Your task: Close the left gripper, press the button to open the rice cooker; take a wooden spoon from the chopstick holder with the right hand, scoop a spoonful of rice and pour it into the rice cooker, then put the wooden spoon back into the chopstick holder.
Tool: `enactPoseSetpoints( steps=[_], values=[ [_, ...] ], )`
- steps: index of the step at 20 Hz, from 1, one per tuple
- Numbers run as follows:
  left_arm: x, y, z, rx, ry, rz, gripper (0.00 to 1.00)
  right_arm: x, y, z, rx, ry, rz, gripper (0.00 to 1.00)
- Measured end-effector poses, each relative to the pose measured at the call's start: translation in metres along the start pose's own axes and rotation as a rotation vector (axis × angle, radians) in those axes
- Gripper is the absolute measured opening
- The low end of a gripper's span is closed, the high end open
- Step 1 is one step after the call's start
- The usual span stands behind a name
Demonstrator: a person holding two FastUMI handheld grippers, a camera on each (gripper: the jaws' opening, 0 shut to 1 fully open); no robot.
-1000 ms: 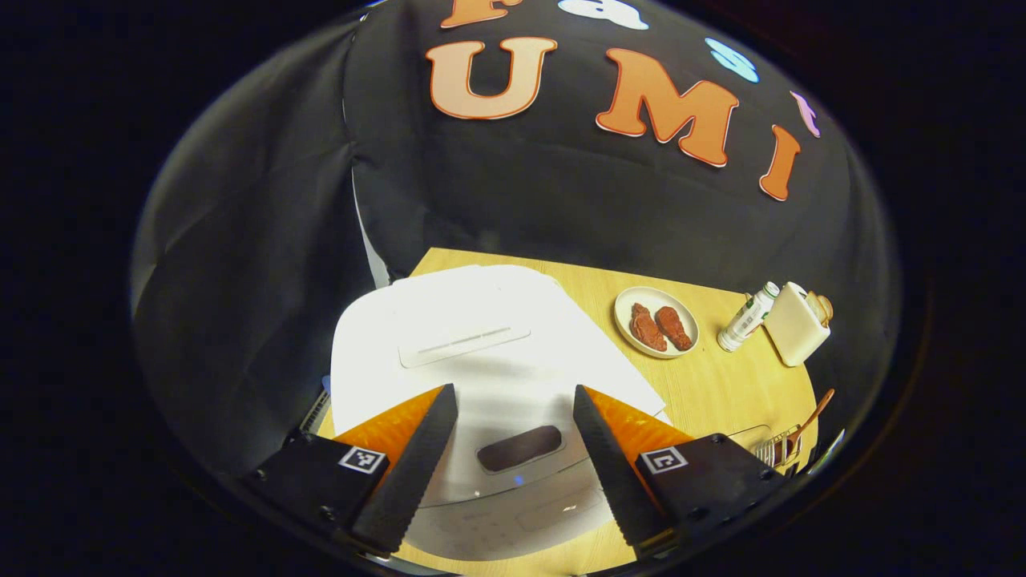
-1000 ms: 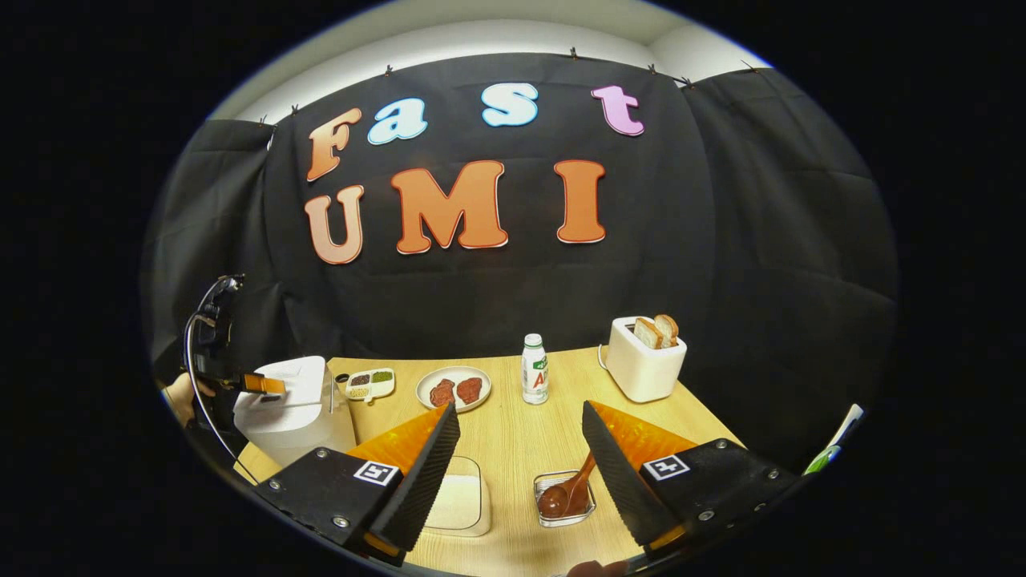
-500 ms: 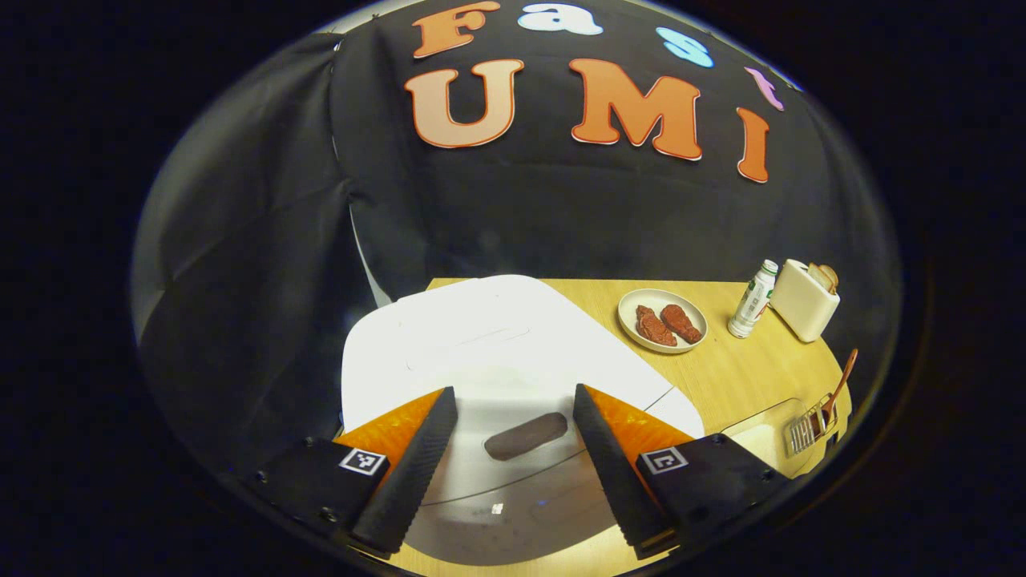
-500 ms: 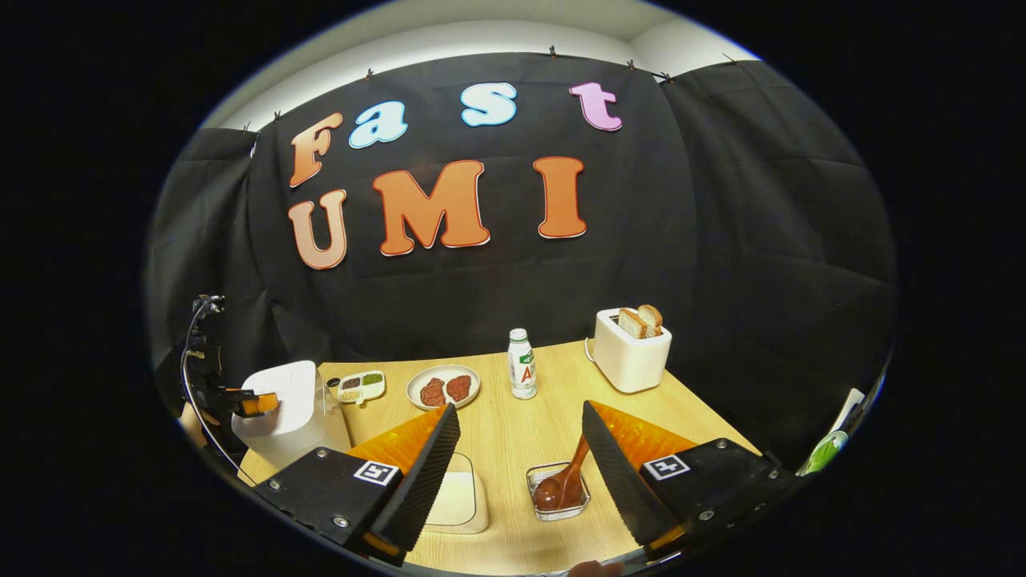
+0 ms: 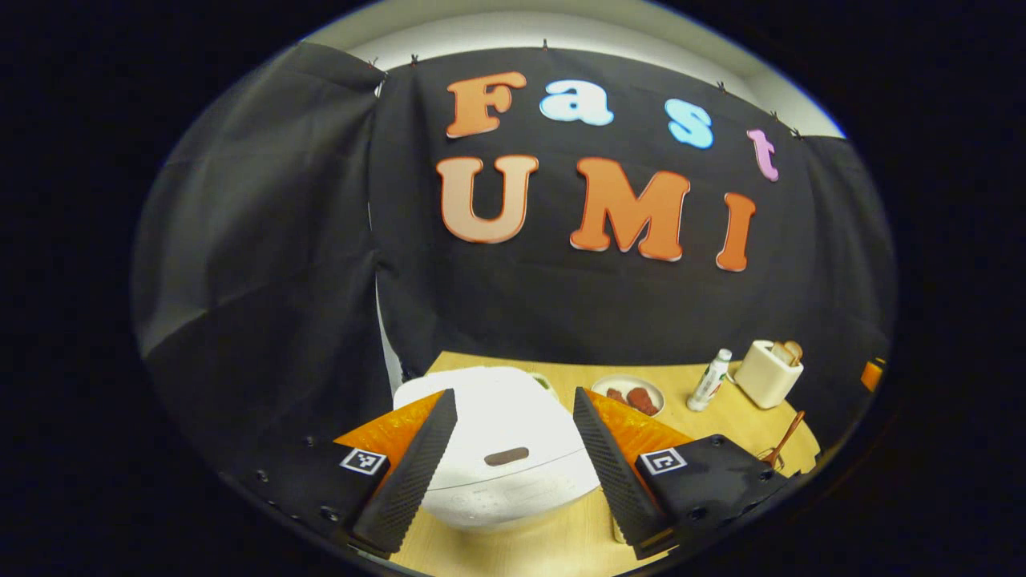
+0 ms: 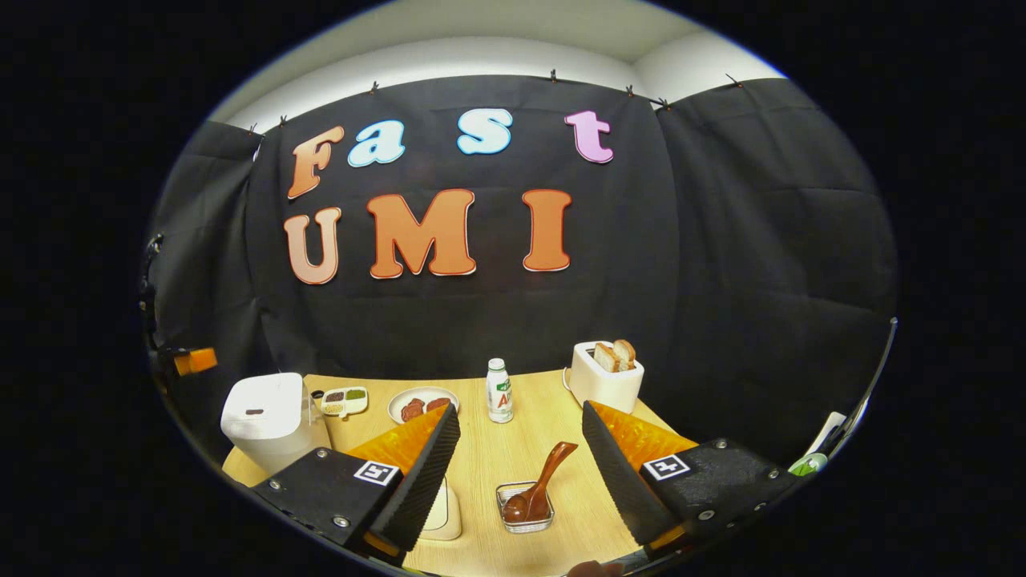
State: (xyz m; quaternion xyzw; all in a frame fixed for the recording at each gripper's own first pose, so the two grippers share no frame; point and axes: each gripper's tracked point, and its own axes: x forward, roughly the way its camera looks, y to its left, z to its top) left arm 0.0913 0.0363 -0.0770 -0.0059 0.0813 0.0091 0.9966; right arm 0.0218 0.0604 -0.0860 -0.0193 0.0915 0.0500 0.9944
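I count one closed rice cooker [image 5: 501, 449], one wooden spoon [image 6: 541, 485], one toaster [image 6: 603, 377], one bottle [image 6: 499, 391] on my wooden table [image 6: 497, 457]. Left gripper [image 5: 513, 473] and right gripper [image 6: 521, 473] both gape wide, holding nothing.

Left gripper [image 5: 513, 453]: two wedge-shaped fingers [image 5: 405, 481] with finely ribbed inner faces; black housings studded with small round screws; a square black-and-white marker on each; right gripper [image 6: 521, 473] built alike, same screws, same markers.
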Motion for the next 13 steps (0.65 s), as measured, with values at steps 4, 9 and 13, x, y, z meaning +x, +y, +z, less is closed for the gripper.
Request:
enactPoseSetpoints(
  steps=[4,9,13],
  values=[
    [-0.038,0.005,0.051,0.039,-0.114,-0.001,0.99,-0.002,0.008,0.014,0.018,-0.030,0.014,0.95],
    [-0.059,0.010,0.057,0.017,-0.122,-0.016,0.98,-0.001,0.018,0.019,0.026,-0.048,0.027,0.95],
    [-0.056,0.017,0.059,0.019,-0.126,-0.018,0.99,-0.001,0.020,0.018,0.024,-0.044,0.017,0.95]
  ],
)
